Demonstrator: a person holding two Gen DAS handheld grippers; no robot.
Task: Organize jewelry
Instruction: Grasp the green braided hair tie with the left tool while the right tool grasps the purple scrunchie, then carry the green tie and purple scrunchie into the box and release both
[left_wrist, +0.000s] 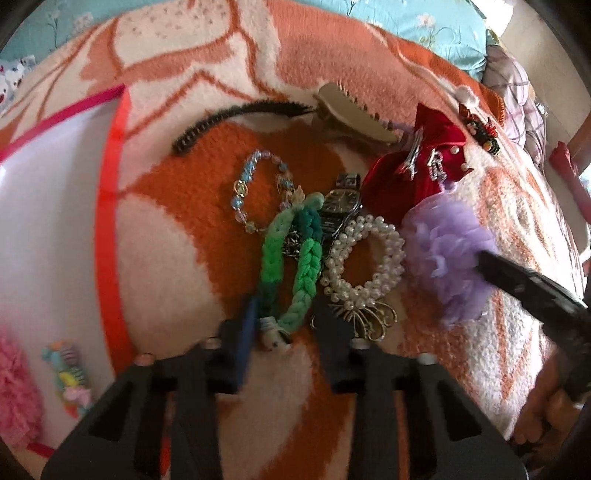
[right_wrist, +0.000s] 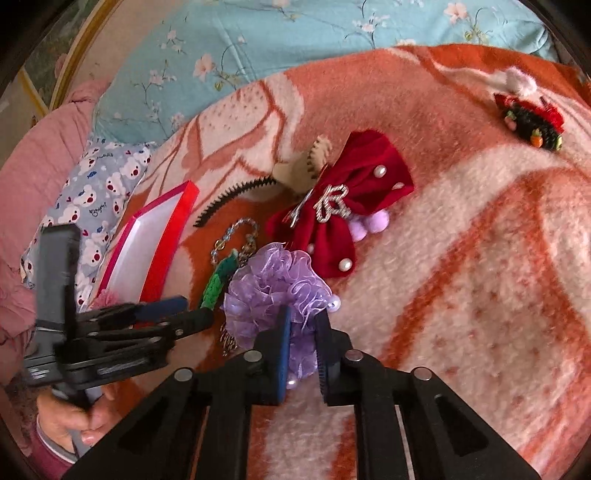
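A heap of jewelry lies on an orange and white blanket (left_wrist: 177, 229). My left gripper (left_wrist: 286, 308) is open, its fingers either side of the lower end of a green braided bracelet (left_wrist: 291, 258); it also shows in the right wrist view (right_wrist: 195, 312). Beside the bracelet lie a pearl bracelet (left_wrist: 364, 258), a watch (left_wrist: 340, 206) and a blue bead bracelet (left_wrist: 258, 192). My right gripper (right_wrist: 303, 314) is closed on a purple ruffled scrunchie (right_wrist: 273, 291), also seen in the left wrist view (left_wrist: 447, 251). A red bow clip (right_wrist: 340, 206) lies behind the scrunchie.
A red-rimmed white box (left_wrist: 110, 192) sits left, holding a pink scrunchie (left_wrist: 14, 391) and a pastel clip (left_wrist: 72, 373). A beige claw clip (left_wrist: 351, 114), a black comb (left_wrist: 236, 118), a gold brooch (left_wrist: 365, 321) and a dark red-green clip (right_wrist: 532, 122) lie around.
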